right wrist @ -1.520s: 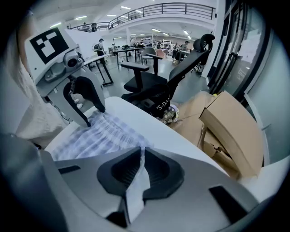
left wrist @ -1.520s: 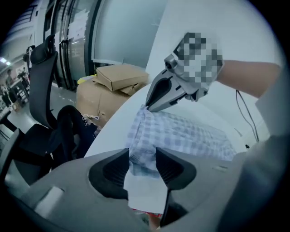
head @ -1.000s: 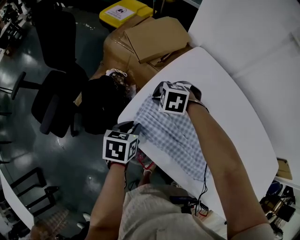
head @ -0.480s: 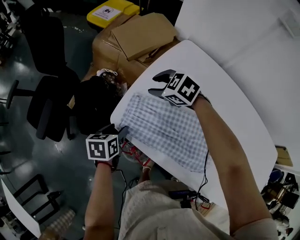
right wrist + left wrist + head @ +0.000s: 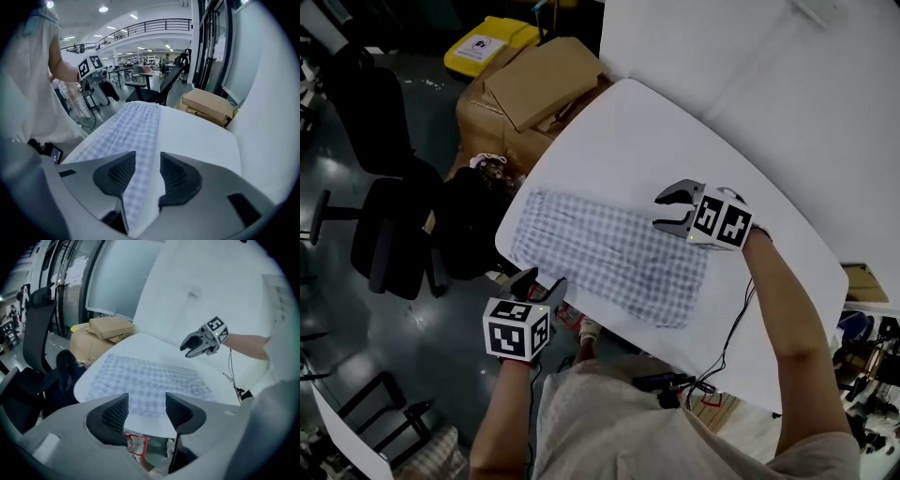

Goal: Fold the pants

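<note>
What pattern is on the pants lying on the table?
Small blue-and-white checks; the pants show it best in the head view.

One pair of checked pants between two grippers, left and right, on one white table. Beyond the left claw: one office chair, one black bag, one stack of cardboard boxes.
</note>
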{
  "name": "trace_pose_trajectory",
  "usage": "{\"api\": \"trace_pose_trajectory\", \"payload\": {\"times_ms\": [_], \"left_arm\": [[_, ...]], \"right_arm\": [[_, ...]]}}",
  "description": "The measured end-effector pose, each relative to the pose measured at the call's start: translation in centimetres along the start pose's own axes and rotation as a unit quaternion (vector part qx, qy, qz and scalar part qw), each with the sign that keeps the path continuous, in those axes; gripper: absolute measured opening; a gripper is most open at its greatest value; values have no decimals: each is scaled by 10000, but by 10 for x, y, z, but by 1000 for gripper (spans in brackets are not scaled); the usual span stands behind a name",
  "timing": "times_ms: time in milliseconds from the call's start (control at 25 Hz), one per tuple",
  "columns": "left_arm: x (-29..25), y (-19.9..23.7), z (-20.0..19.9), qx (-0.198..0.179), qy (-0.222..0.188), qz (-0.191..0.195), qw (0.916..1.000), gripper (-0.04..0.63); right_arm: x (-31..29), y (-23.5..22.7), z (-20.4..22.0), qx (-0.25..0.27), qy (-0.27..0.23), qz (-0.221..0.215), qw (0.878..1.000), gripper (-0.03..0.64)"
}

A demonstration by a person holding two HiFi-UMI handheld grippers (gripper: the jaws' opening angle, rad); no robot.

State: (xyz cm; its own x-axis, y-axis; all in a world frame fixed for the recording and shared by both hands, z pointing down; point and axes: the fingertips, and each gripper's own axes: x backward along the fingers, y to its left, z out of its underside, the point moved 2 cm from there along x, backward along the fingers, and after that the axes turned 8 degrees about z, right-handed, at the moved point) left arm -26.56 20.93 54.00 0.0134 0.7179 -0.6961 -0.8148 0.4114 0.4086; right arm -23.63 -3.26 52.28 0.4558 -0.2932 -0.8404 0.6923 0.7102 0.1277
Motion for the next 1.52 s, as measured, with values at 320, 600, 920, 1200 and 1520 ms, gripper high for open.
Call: {"api": "trace_pose_trajectory", "payload": {"times_ms": [320,600,920,1200,1520], "left_arm": [[-49,-128,-2,-496,170,658,9965,249],[-89,-238,16,-1452,522,667,9858,250],[-143,-299,54,-2006,1274,125,9713,230],[-164,-284,74,-2126,1714,-452,9609,178],[-178,-273,96,-2494,2109,-685,9427,167]], "right_arm": [[42,42,45,721,403,-217,9963,147],[71,76,123,2884,1266,-417,9482,202],[56,81,172,4339,1222,-219,8924,198],[30,75,187,4900,1205,-186,8631,149],[22,68,190,4930,1216,-248,8611,32]]}}
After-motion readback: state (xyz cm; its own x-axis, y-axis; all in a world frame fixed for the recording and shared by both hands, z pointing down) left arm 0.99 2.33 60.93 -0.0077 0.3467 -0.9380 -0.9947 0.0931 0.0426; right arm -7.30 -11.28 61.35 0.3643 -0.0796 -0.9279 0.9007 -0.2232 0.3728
